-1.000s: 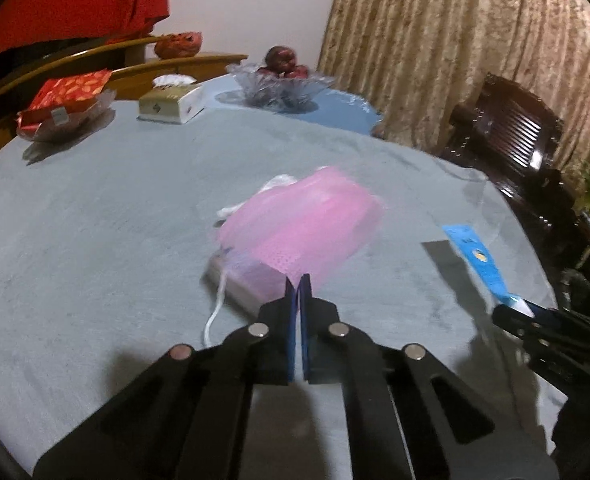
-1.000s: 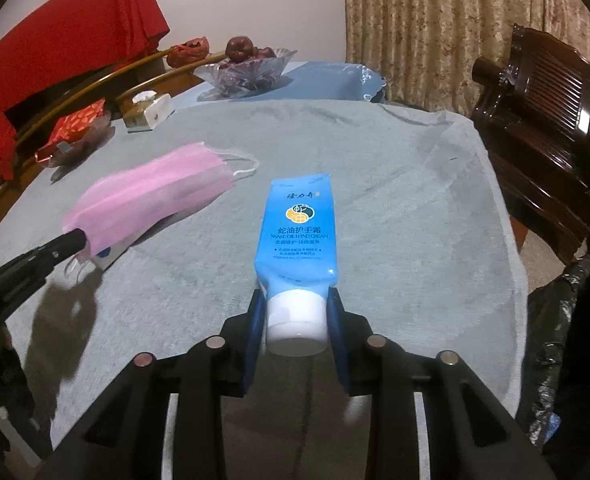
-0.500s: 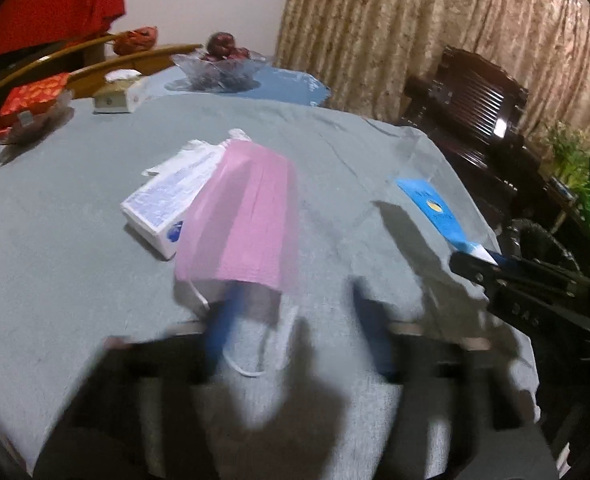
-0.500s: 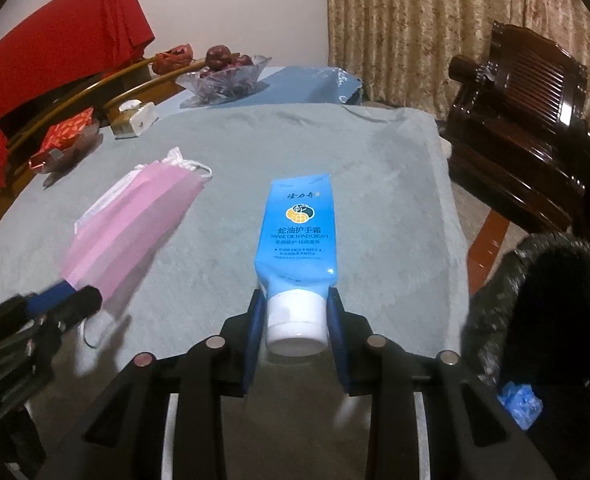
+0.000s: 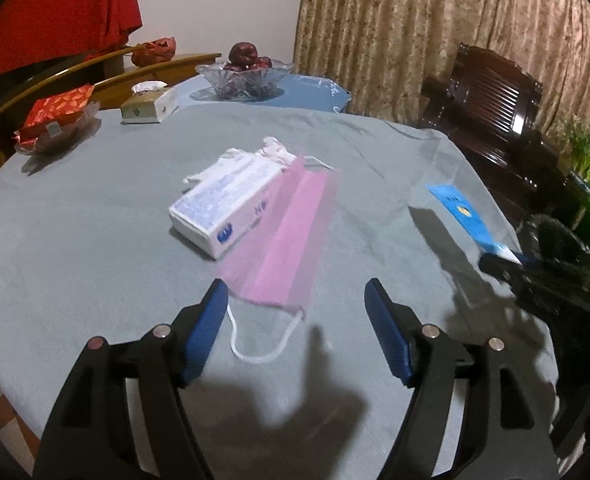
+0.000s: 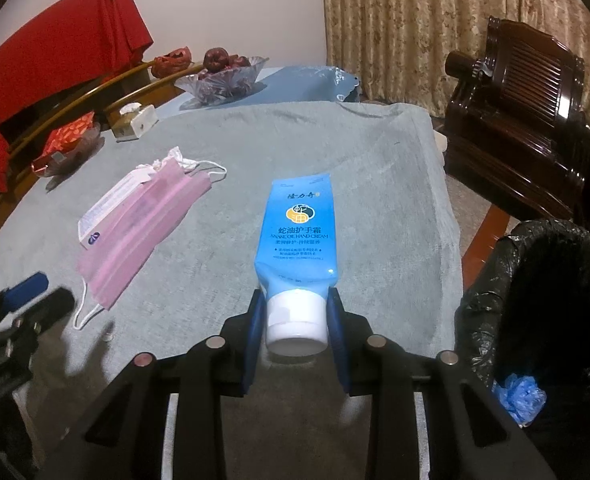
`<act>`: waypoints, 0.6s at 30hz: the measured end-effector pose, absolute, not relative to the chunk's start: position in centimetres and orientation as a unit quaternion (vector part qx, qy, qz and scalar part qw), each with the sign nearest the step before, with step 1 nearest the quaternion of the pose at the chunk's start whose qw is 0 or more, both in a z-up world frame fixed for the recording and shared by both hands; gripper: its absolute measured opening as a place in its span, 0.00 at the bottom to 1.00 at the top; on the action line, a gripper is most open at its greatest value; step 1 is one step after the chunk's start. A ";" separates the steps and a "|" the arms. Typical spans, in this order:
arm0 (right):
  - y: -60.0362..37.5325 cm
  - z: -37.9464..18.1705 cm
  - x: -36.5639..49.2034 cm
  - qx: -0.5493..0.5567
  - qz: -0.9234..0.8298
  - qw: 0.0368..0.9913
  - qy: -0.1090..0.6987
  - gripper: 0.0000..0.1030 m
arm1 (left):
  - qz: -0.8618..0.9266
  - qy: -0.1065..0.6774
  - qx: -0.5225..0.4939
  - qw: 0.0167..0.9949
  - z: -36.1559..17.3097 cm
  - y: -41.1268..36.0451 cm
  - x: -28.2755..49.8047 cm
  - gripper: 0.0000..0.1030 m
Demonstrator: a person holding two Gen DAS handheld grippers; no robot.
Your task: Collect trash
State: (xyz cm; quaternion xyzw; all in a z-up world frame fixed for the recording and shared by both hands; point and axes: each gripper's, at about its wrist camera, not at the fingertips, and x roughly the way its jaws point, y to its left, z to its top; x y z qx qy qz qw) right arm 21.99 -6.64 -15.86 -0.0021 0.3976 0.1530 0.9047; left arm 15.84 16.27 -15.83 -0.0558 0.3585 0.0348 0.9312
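Observation:
A pink face mask (image 5: 285,240) lies on the grey tablecloth, partly over a white box (image 5: 223,200). My left gripper (image 5: 297,292) is open and empty just behind the mask's near edge. The mask (image 6: 143,228) and box (image 6: 111,204) also show in the right wrist view. My right gripper (image 6: 297,316) is shut on the white cap of a blue hand cream tube (image 6: 299,232), held above the table near its right edge. A black-lined trash bin (image 6: 551,304) stands on the floor to the right, with blue trash (image 6: 519,398) inside.
A glass fruit bowl (image 5: 245,74), a tissue box (image 5: 149,104) and a red packet on a dish (image 5: 57,118) sit at the table's far side. A dark wooden chair (image 6: 527,120) stands beyond the right edge. The left gripper (image 6: 23,300) shows at the left in the right wrist view.
My left gripper has opened and let the pink mask go; the mask now lies on the table over the white box. The right gripper has moved with the tube toward the bin.

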 end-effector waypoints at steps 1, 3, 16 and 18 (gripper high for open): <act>-6.6 -15.9 22.0 -0.003 0.153 0.905 0.398 0.30 | 0.038 0.358 -0.051 0.932 -15.9 16.5 16.3 0.68; -6.6 -15.9 22.0 -0.002 0.154 0.905 0.397 0.30 | 0.038 0.360 -0.043 0.931 -16.2 17.0 17.7 0.69; -6.5 -16.5 22.5 -0.005 0.153 0.901 0.407 0.30 | 0.000 0.412 -0.052 0.910 -19.3 16.6 22.1 0.38; -6.4 -16.4 22.6 -0.005 0.152 0.901 0.407 0.30 | -0.002 0.417 -0.055 0.907 -19.5 16.1 22.1 0.28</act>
